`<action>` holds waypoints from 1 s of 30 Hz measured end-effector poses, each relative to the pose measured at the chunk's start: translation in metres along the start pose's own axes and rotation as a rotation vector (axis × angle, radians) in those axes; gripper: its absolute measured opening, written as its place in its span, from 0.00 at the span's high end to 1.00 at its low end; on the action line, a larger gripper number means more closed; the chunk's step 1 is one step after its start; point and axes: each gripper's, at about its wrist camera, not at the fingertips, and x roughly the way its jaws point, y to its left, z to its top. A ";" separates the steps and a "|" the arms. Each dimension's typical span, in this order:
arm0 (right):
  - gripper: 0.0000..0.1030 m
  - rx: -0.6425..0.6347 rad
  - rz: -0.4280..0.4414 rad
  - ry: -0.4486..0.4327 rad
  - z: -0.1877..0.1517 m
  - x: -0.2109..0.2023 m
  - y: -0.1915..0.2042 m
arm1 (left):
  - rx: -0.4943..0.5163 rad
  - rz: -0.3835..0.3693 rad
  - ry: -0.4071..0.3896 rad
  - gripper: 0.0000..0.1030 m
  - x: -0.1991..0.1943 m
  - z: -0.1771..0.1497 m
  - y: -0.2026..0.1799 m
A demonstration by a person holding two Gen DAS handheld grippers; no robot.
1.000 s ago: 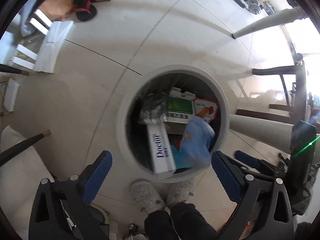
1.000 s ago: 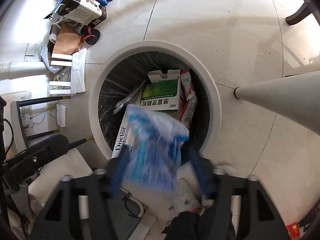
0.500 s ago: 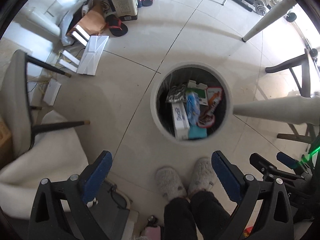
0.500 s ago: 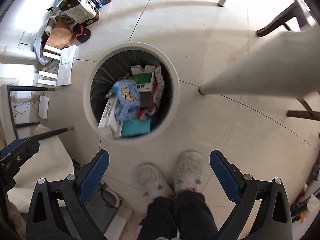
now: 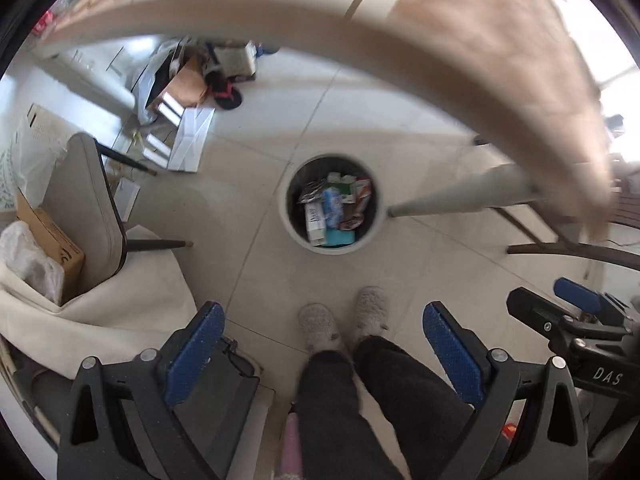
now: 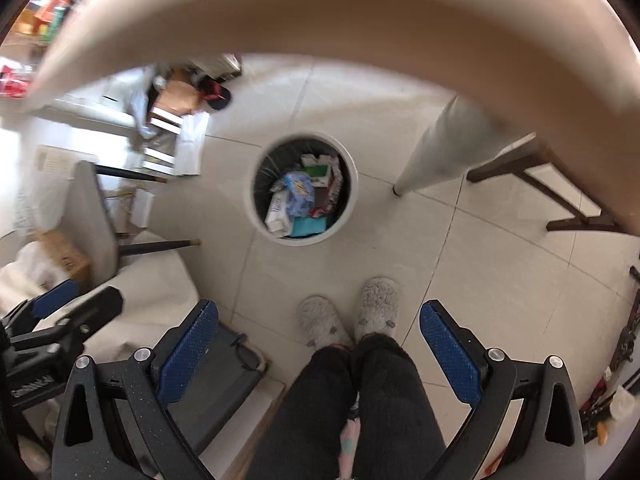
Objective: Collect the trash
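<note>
Writing: on the body of the right claw (image 5: 576, 300), seen at 3 o'clock in the left wrist view, we read "DAS"; print on the boxes inside the bin is too small for us to read.
Left claw (image 5: 320, 346): we see its blue pads set wide apart with nothing between them, only floor and the person's legs showing in the gap.
Right claw (image 6: 316, 346): we see it spread wide and empty; its jaws have just been opening, and no thing lies between them.
Trash bin (image 6: 260, 208): a round white bin lined with a dark bag, standing on the floor at 12 o'clock from both claws and well apart from them.
Blue bag (image 6: 298, 192): we find it lying on top of the heap in the bin, beside a white carton (image 6: 276, 212) at its 8 o'clock and a green-and-white box (image 6: 318, 168) at its 1 o'clock.
Slippers (image 6: 348, 316): two grey fluffy slippers on the person's feet, between the bin and the claws.
Counter (image 6: 360, 20): its blurred tan edge arches across the top of both views; a pale tapered leg (image 6: 444, 148) meets the floor at 3 o'clock of the bin.
Open room: we see bare tile floor (image 6: 500, 272) at 4 o'clock of the bin; a chair (image 5: 84, 208) and a cardboard box (image 5: 52, 248) crowd 9 o'clock.
</note>
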 end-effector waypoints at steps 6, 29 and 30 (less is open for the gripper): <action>0.01 -0.007 0.087 -0.015 -0.009 -0.105 0.005 | 0.047 -0.102 -0.034 0.01 -0.085 0.005 -0.010; 0.00 0.259 0.191 -0.225 -0.152 -0.314 0.114 | 0.434 -0.302 -0.093 0.01 -0.253 -0.037 0.040; 0.00 0.265 0.189 -0.230 -0.157 -0.315 0.117 | 0.438 -0.304 -0.099 0.01 -0.257 -0.038 0.042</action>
